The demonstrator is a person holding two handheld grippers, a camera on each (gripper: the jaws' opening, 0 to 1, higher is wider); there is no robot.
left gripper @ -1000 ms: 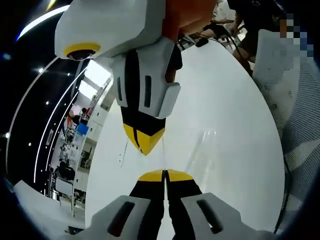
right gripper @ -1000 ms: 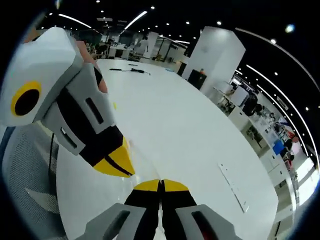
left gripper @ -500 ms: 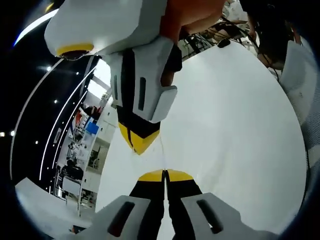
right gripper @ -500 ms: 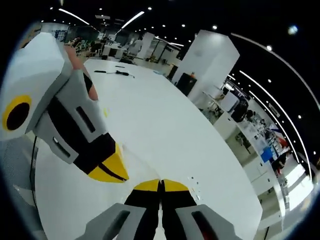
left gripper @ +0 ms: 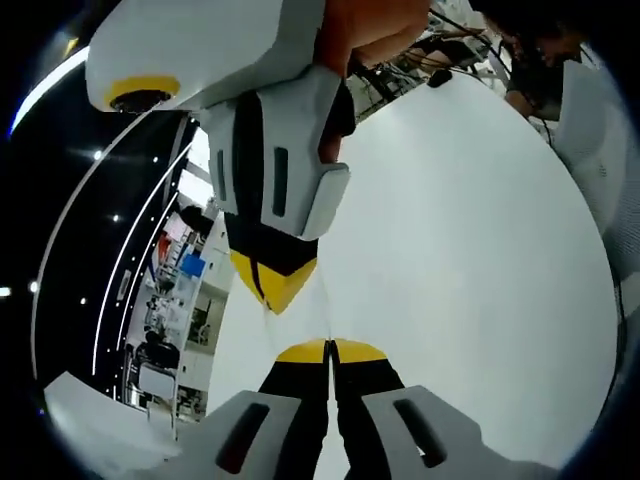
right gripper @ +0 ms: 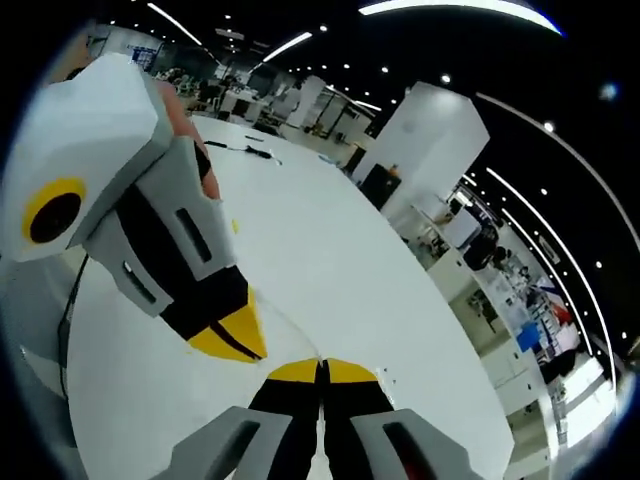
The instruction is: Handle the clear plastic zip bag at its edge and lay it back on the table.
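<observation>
Jaws pressed closed on both grippers (left gripper: 329, 347) (right gripper: 322, 366) — tips near over wide white table (left gripper: 470, 260).

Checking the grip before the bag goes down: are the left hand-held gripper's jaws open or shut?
Shut. In the left gripper view, the left hand-held gripper shows its yellow-tipped jaws pressed together, no gap between; whether they pinch the clear bag: cannot tell.

big white table (left gripper: 470, 250), black cables (right gripper: 245, 148) lying at its far end, white mesh chair (left gripper: 590, 150) beside it, ceiling light strips (right gripper: 455, 8), white pillar (right gripper: 425, 140) behind

Open-plan office: desks (right gripper: 470, 262), ceiling striplights (right gripper: 455, 8)
</observation>
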